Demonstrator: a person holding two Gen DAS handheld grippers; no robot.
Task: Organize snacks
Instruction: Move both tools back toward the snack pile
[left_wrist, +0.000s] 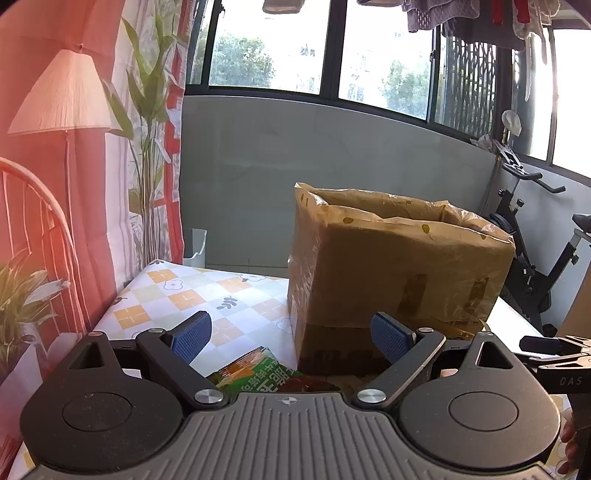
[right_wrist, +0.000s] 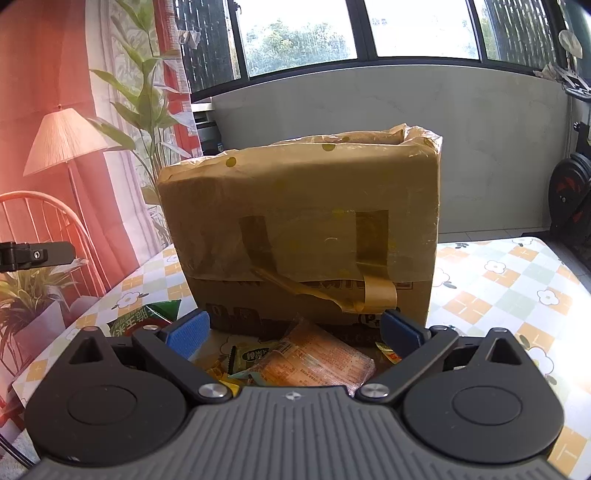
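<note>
A cardboard box (left_wrist: 399, 273) lined with a yellow plastic bag stands on the table; it also shows in the right wrist view (right_wrist: 303, 229). My left gripper (left_wrist: 291, 338) is open and empty, just in front of the box, above a green snack packet (left_wrist: 255, 371). My right gripper (right_wrist: 295, 332) is open and empty over a pile of snacks at the box's foot: an orange packet (right_wrist: 317, 362), a small green-labelled packet (right_wrist: 251, 356) and a green packet (right_wrist: 144, 319) at the left.
The table has a checked flower-print cloth (right_wrist: 498, 291). A red chair (right_wrist: 40, 218) and plants stand at the left, an exercise bike (left_wrist: 532, 258) at the right. A grey wall and windows are behind.
</note>
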